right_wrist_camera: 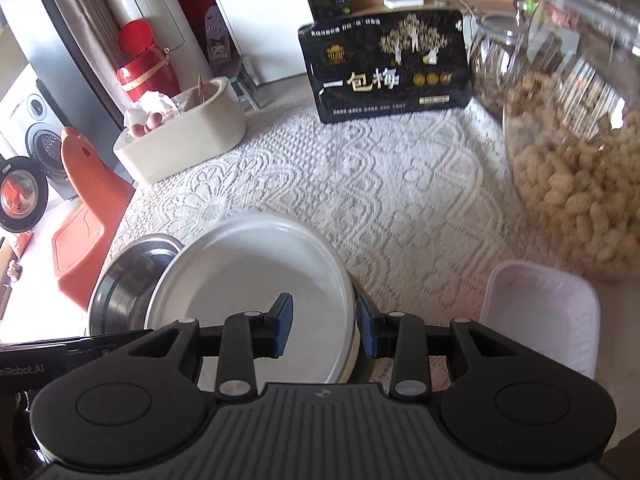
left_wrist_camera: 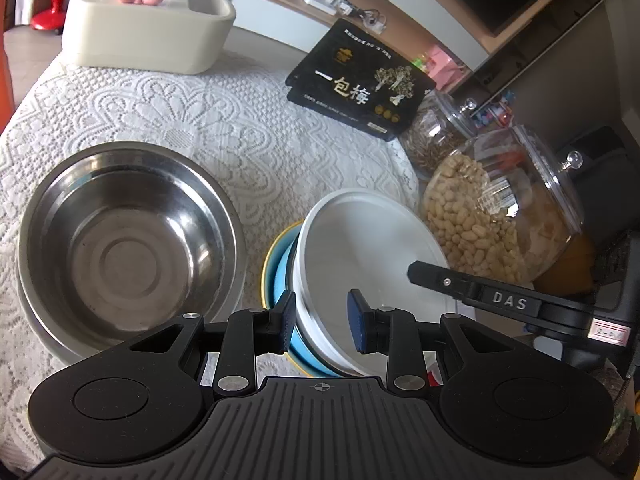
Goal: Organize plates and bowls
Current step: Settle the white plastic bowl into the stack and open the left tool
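A lace-covered table [right_wrist_camera: 360, 184] carries everything. The right gripper [right_wrist_camera: 322, 330] pinches the near rim of the white plate [right_wrist_camera: 256, 272], tilted over the blue bowl [left_wrist_camera: 282, 280]; the left gripper [left_wrist_camera: 320, 322] straddles the plate's opposite rim, apparently clamped. Beside the plate sits the steel bowl [left_wrist_camera: 128, 240]. A slipping rim could knock the peanut jar [left_wrist_camera: 492, 216].
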A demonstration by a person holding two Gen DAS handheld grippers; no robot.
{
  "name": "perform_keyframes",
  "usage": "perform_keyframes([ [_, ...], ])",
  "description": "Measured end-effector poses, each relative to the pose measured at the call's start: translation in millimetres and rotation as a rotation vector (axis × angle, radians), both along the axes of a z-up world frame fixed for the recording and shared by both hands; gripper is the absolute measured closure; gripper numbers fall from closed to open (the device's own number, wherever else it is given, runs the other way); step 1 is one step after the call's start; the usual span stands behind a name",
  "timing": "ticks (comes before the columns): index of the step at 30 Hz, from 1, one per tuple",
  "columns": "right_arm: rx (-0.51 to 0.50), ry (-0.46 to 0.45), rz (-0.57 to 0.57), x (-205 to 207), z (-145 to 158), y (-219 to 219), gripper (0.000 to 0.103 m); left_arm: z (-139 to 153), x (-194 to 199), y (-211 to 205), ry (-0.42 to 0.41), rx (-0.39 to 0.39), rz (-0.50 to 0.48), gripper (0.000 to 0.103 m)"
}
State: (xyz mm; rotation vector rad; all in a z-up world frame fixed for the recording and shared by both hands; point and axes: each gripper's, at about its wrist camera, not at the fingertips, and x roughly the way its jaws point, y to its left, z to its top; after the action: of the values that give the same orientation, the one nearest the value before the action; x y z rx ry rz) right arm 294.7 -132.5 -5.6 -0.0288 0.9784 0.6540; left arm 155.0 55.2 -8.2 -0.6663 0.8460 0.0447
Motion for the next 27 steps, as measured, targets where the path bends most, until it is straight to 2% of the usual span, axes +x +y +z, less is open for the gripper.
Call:
perform_keyframes([
  [4, 0.004, -0.046, -0.003, -6.7, 7.6, -2.2, 0.069, 4.9, -5.7, 4.2, -0.036, -0.013, 0.023, 0.072],
  [9, -0.017, -0.098, 0.028, -16.4, 10.9, 3.0, 0.067, 8.7, -3.9, -0.6, -0.059, -0.032, -0.027, 0.073],
  [15, -0.007, -0.062, 0.024, -6.5, 3.3, 5.0, 0.067, -1.2, 9.1, -13.8, -0.049, -0.047, -0.066, 0.073],
  [21, -0.023, -0.059, 0.021, -8.8, -0.9, 4.3, 0.067, 4.3, 2.9, -10.6, -0.052, 0.021, -0.023, 0.073],
  [27, -0.053, -0.138, 0.016, -19.2, 20.4, -0.1, 0.067, 8.1, -7.3, 3.5, -0.068, 0.009, 0.013, 0.073],
])
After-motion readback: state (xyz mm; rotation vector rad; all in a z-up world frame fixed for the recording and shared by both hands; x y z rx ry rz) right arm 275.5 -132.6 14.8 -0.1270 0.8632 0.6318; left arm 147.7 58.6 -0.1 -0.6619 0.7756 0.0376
